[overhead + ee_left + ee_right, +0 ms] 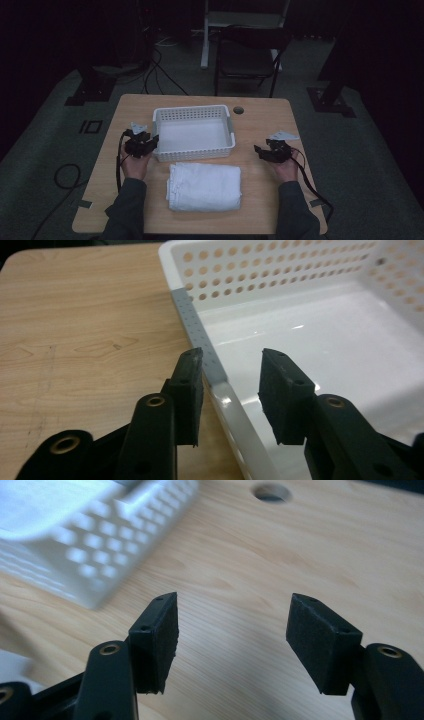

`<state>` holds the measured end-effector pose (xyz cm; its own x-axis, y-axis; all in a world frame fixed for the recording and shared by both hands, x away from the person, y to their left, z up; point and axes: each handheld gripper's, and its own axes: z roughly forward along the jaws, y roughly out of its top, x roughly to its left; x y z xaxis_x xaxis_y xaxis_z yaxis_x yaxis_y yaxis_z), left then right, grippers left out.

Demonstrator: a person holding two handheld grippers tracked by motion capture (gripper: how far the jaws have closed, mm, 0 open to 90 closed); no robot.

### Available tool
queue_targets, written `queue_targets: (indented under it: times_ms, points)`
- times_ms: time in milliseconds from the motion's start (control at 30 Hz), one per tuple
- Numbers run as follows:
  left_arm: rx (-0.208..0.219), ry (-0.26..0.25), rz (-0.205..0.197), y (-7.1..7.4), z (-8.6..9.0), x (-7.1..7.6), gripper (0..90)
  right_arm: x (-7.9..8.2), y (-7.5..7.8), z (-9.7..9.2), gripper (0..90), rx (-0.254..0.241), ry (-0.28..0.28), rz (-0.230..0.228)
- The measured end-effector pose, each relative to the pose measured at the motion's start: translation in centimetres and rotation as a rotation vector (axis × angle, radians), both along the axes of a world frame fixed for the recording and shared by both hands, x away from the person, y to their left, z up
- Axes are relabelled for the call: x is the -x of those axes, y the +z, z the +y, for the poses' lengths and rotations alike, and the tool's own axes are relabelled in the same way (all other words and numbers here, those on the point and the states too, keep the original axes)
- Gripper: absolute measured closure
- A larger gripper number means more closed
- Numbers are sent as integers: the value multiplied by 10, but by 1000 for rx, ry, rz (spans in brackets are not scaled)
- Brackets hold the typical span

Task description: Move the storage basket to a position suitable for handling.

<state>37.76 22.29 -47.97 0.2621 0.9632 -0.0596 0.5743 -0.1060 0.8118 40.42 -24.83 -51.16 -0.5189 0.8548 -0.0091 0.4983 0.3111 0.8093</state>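
While the person is sitting at the near edge of the wooden counter (260, 125), both forearms are reaching forward, one on each side of the things laid out there. A white perforated basket (194, 114) is standing in the middle of the counter, and just in front of it, nearer the person, a folded white towel (204, 186) is lying flat, close to the basket's near wall. The left hand-held gripper (151, 141) is sitting at the basket's left near corner — in the left gripper view its jaws are straddling the basket's rim (200, 335), one outside over the wood and one inside over the basket's white floor, and a gap is showing between each pad and the rim, so the jaws are standing apart and not pressing on it. The right hand-held gripper (259, 150) is hanging over bare wood to the right of the basket, well apart from it; its jaws are standing open with nothing between them, as the right gripper view is showing only wood grain in the gap. A round cable hole (238, 109) is sitting in the counter just beyond the basket's right far corner.
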Motion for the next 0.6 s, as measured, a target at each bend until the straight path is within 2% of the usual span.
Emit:
queue_targets:
  times_ms: [67,167,267,367,500,600]
  points:
    - [0,-4,-2,2,2,10,583,3,5,12,368,0,35,-13]
    - [15,15,6,2,7,28,551,7,13,29,364,11,79,-36]
    - [-7,15,11,4,10,39,549,10,21,43,360,14,121,-58]
    - [-22,17,31,1,10,39,573,13,26,55,361,3,148,-78]
    - [-6,13,53,-4,10,33,628,13,30,67,374,-10,170,-88]
    - [42,1,60,-6,11,25,639,13,29,75,375,5,193,-80]
